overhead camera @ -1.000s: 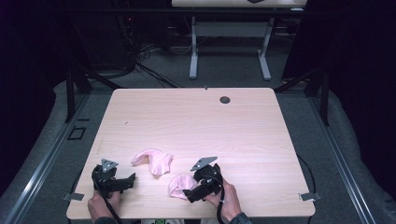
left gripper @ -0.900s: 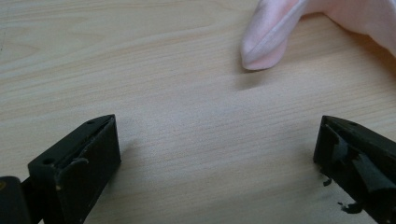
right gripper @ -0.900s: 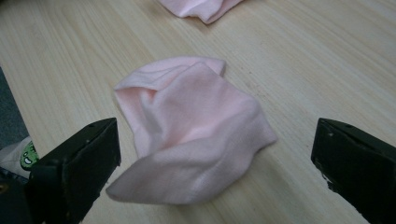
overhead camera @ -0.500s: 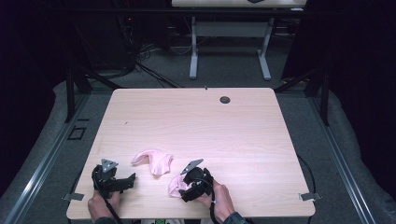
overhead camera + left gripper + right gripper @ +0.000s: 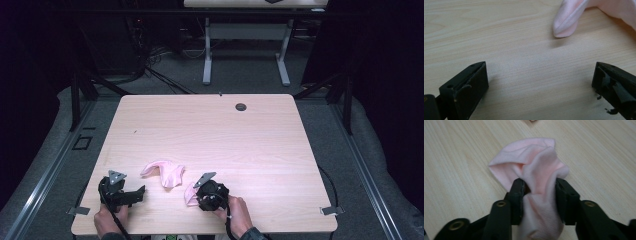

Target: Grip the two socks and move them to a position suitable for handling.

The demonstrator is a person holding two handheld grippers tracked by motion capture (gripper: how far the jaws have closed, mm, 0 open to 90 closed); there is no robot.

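Socks lie apart: the right hand-held gripper [image 5: 537,188] has just been closing and pinches one pink sock [image 5: 534,167]; the other sock [image 5: 164,171] lies nearer the wide-open left hand-held gripper [image 5: 540,82].

On the table [image 5: 260,145], two socks lie near the front edge, left of centre. The first sock [image 5: 164,171] lies farther from the edge; the second sock [image 5: 190,194] lies just right of it and nearer the edge. The left gripper [image 5: 141,192] sits left of both socks, apart from them. The right gripper [image 5: 537,187] stands at the second sock, one jaw on each side of it. A round grommet [image 5: 241,106] sits at the far edge.
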